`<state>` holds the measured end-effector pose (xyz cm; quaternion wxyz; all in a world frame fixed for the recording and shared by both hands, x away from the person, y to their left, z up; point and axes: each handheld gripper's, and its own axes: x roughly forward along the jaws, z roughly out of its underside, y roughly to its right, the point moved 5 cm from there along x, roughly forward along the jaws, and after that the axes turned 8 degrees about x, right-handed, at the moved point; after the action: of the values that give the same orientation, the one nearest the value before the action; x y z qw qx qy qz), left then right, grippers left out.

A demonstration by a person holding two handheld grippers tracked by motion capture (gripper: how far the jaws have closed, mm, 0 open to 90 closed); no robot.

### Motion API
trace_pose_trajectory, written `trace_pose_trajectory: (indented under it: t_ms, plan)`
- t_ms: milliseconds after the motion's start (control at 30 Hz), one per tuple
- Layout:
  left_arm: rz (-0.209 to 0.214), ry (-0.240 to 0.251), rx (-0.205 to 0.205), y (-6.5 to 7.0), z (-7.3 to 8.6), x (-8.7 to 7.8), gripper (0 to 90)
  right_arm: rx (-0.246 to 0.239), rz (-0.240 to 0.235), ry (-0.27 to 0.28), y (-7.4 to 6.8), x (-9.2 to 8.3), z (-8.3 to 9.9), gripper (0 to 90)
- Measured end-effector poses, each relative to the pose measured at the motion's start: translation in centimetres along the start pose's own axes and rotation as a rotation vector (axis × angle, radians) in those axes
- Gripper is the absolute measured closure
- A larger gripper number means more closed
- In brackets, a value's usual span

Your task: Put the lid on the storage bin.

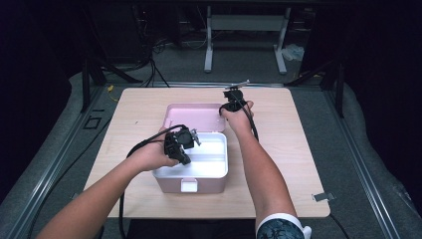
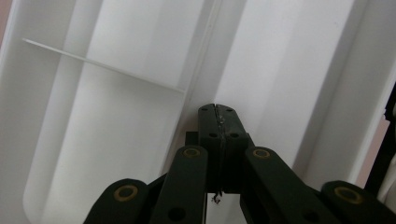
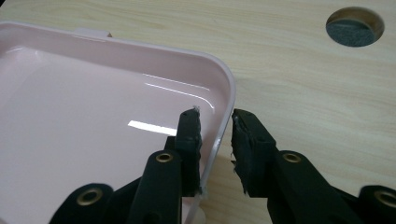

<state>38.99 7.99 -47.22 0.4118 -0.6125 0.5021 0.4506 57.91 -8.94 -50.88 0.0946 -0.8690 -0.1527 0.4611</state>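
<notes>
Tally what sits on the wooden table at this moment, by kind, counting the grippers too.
Pink box with its pink lid open: 1
White tray insert in the box: 1
Black grippers: 2, the left gripper and the right gripper
Total: 4

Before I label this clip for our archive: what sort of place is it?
Probably a lab or recording setup, not a home: a bare wooden table on grey carpet, dark curtains around it, loose cables and a metal stand behind, and a pink storage box being handled.
</notes>
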Motion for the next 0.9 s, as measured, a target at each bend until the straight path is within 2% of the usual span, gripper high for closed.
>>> trace_pose_trajectory:
  t_ms: [67,100,133,200,233,367,400,433,467,533,567,633,733,800,833,900]
  plan:
    - [0.003,0.0,-0.002,0.0,0.0,0.0,89.9,0.018,-0.015,-0.003,-0.1,0.2,0.0,71.4]
    - [0.004,-0.001,0.0,0.0,0.0,0.0,89.9,0.014,-0.042,-0.037,0.0,0.0,0.1,71.4]
    - [0.004,-0.001,0.0,0.0,0.0,0.0,89.9,0.02,-0.02,-0.002,0.0,0.2,0.0,71.6]
    - [0.006,0.001,0.001,-0.1,0.0,0.0,89.9,0.029,-0.02,-0.005,0.0,0.2,0.0,73.0]
    - [0.008,0.001,0.0,-0.1,0.0,0.0,89.9,0.028,-0.038,-0.03,0.1,0.0,0.0,74.2]
    - [0.009,0.001,-0.002,-0.1,0.0,0.0,89.9,0.043,-0.047,-0.039,0.2,0.0,0.0,74.7]
    - [0.01,0.001,-0.002,-0.1,0.0,0.0,89.9,0.048,-0.03,-0.014,0.2,0.2,-0.1,74.7]
    - [0.01,-0.003,-0.003,-0.1,0.0,0.0,89.9,0.046,-0.046,-0.039,0.2,0.0,0.0,74.9]
    - [0.012,-0.001,-0.005,-0.1,0.0,0.0,89.9,0.057,-0.032,-0.012,0.2,0.2,-0.1,75.0]
    - [0.012,-0.003,-0.003,-0.1,0.0,0.0,89.9,0.059,-0.037,-0.01,0.2,0.2,-0.1,75.3]
    - [0.011,-0.004,-0.003,-0.1,0.0,0.0,89.9,0.055,-0.051,-0.041,0.2,-0.2,-0.1,75.5]
    - [0.011,-0.005,-0.003,-0.1,0.0,0.0,89.9,0.058,-0.028,-0.004,0.1,-0.1,-0.2,76.2]
    - [0.011,-0.005,-0.002,-0.1,0.0,0.0,89.9,0.058,-0.03,0.005,0.0,-0.4,-0.4,77.6]
    - [0.01,-0.005,-0.002,-0.1,0.0,0.0,89.9,0.062,-0.063,-0.033,0.1,-0.9,-0.5,78.1]
    - [0.01,-0.005,-0.002,0.0,-0.1,0.0,89.9,0.071,-0.045,0.012,0.1,-0.6,-0.6,78.2]
    - [0.009,-0.006,-0.002,0.0,-0.1,0.0,89.9,0.076,-0.048,0.014,0.1,-0.8,-0.7,78.8]
